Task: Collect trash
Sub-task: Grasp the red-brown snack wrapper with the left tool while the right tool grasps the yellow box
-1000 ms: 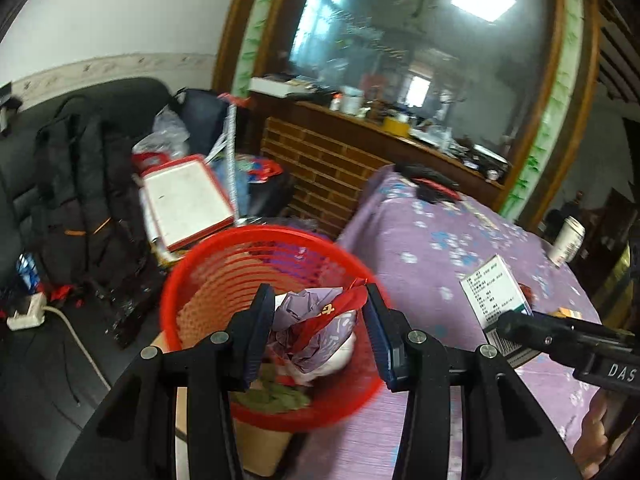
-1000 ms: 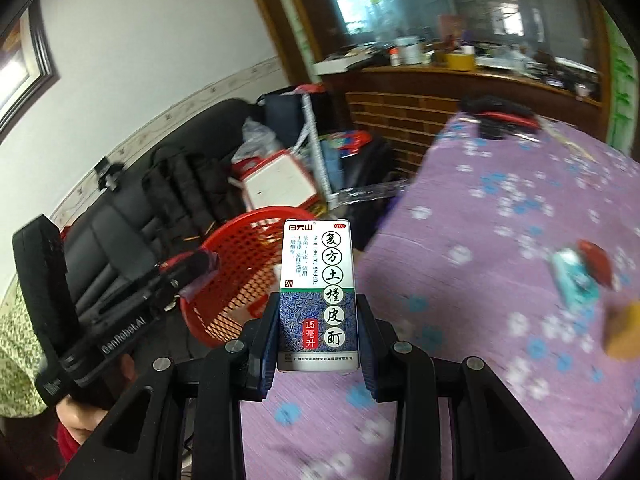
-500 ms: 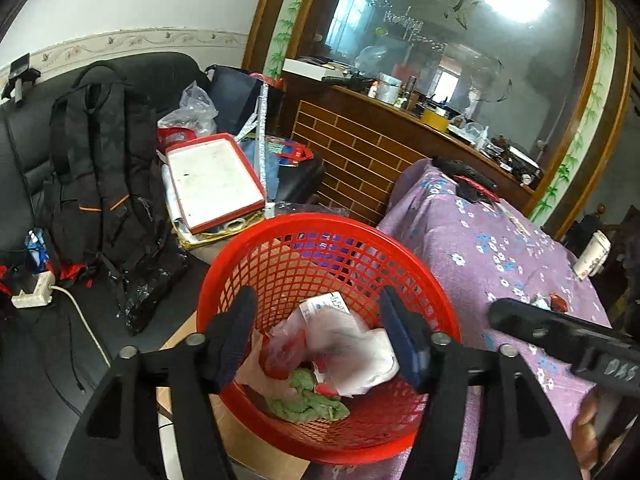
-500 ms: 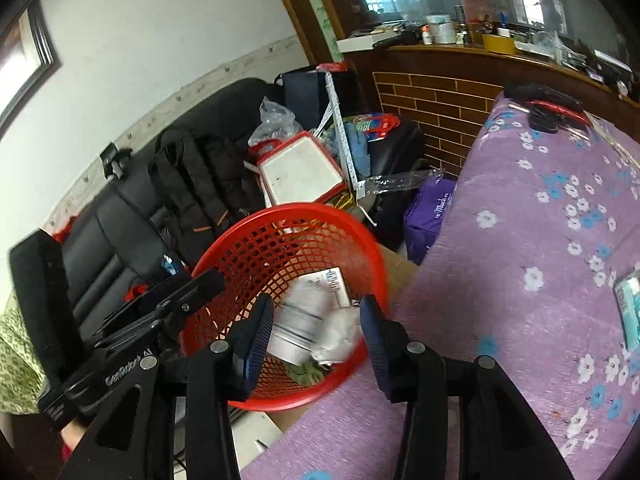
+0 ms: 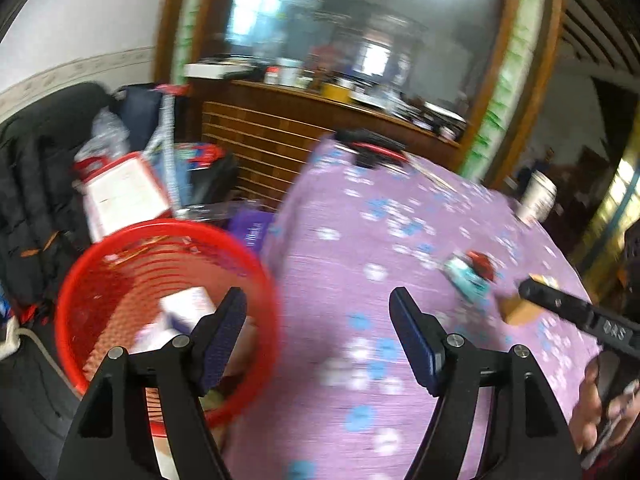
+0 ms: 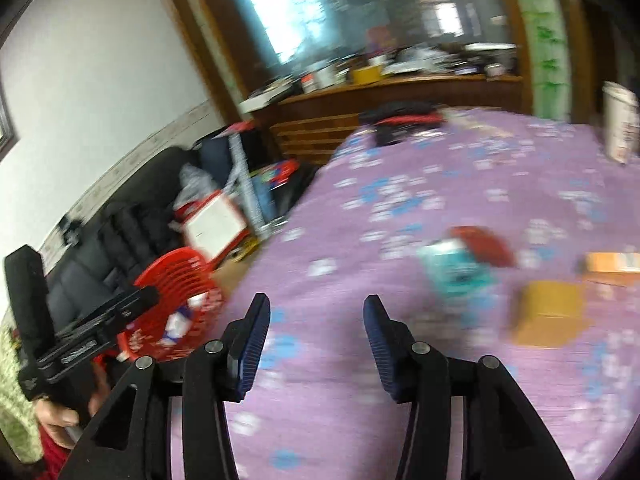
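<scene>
Left gripper [image 5: 316,338], right gripper [image 6: 316,342]: jaws opening, empty. Blur risk: overshoot, probably knocking teal box [image 6: 456,272] or cup [image 6: 620,124] off table [image 6: 400,240].

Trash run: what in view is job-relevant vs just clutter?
Job:
red basket, trash inside
teal packet
red wrapper
yellow box
orange box

Clutter:
backpack
white board
paper cup
black-red item
</scene>
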### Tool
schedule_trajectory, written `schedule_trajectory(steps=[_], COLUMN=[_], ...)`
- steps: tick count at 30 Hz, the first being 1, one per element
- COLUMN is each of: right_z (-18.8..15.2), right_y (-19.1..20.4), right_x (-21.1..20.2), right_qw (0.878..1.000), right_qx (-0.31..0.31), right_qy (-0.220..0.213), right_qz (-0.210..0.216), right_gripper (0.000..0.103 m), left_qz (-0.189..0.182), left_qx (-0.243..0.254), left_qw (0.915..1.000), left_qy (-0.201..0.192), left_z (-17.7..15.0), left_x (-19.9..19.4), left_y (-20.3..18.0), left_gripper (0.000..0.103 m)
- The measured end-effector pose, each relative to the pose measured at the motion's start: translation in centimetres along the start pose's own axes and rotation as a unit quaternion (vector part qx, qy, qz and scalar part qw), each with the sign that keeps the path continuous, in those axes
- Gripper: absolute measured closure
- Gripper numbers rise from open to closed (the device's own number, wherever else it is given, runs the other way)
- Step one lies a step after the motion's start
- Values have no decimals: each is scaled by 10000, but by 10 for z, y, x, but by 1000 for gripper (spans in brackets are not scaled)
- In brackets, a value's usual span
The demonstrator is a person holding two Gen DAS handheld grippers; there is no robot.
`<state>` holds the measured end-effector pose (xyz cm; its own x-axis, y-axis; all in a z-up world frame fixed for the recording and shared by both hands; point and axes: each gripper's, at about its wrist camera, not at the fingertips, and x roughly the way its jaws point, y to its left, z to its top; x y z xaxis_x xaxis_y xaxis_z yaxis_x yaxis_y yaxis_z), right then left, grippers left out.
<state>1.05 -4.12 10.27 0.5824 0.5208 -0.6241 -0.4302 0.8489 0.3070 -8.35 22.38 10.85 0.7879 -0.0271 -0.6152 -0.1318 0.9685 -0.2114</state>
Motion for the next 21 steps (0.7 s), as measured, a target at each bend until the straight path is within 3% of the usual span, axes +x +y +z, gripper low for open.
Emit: schedule_trajectory(steps=[6,11,15,21], right_z=[16,28,21,-9], right_y=[-108,-158,-163,-129], right_x=[-24,-9,10,7], right_qw=[9950,9909,9927,9956], right_qx=[862,1163,1086,548], right_qy=[-101,-46,306,756], right_qz=[-494,-671,-436,126], right_gripper=[46,46,49,51], left_qz=[-282,-447,-522,-392], left_qx=[683,1020,1141,1094], left_qw=[9971,9925,9896,9893], left_qy=[206,499,706,888], left_z=[6,8,11,20], left_x=[21,44,61,85], left_y=[-78,-127,-148,-153], left_gripper=[30,30,30,30])
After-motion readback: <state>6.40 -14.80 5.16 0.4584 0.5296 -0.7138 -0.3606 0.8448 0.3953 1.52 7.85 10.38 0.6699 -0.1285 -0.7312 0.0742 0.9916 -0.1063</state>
